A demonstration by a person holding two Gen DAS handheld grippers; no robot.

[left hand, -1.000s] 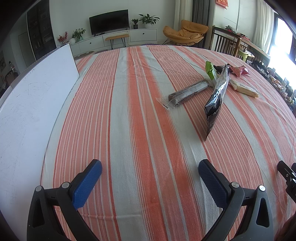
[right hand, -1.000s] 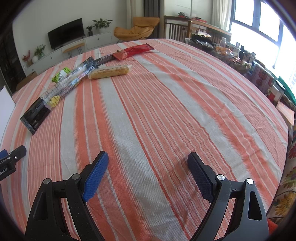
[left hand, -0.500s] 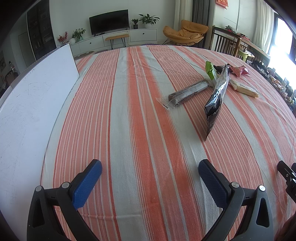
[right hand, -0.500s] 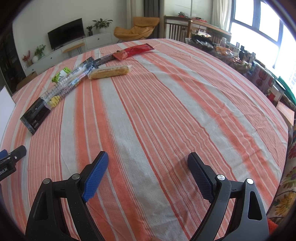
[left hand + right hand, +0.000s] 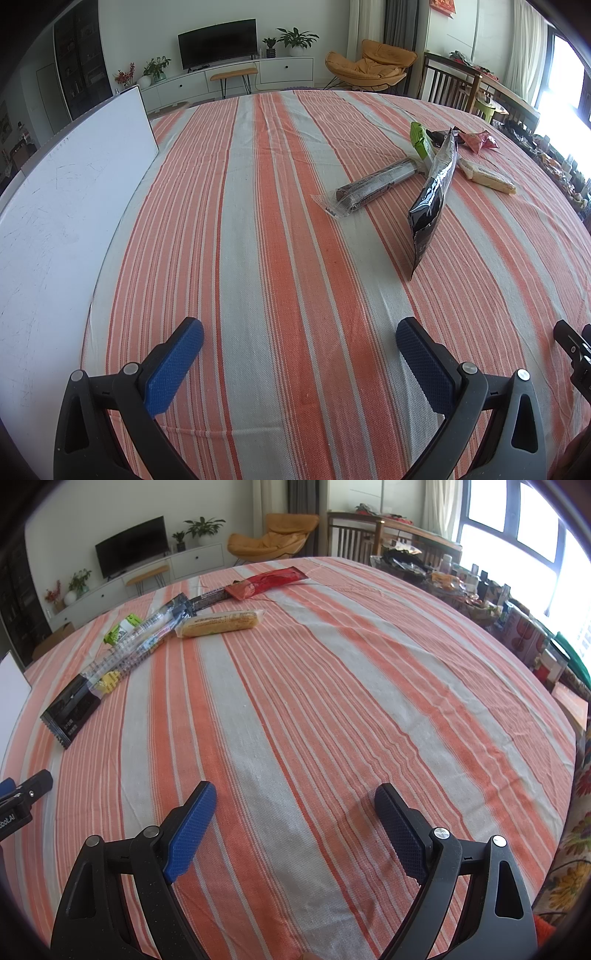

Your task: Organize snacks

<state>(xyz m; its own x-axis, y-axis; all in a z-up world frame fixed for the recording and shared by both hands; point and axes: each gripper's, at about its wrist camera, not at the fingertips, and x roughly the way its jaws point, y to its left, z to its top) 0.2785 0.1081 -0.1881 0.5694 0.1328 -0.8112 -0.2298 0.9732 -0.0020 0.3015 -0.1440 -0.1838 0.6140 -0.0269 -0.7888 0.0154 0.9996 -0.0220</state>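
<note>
Several snack packets lie on the striped tablecloth [image 5: 258,221]. In the left wrist view a long black packet [image 5: 434,190] leans over a clear-wrapped dark bar [image 5: 376,184], with a green packet [image 5: 419,138], a yellow cracker pack [image 5: 487,177] and a red packet [image 5: 480,140] behind. In the right wrist view the black packet [image 5: 74,709], cracker pack [image 5: 221,622], red packet [image 5: 273,581] and green packet [image 5: 123,627] lie at the far left. My left gripper [image 5: 299,343] and my right gripper [image 5: 295,808] are both open and empty, low over the cloth near the front edge.
A white board [image 5: 55,206] lies along the table's left side. A cluttered side table with bottles and boxes [image 5: 517,627] stands off the right edge. Wooden chairs [image 5: 450,85] stand beyond the far edge.
</note>
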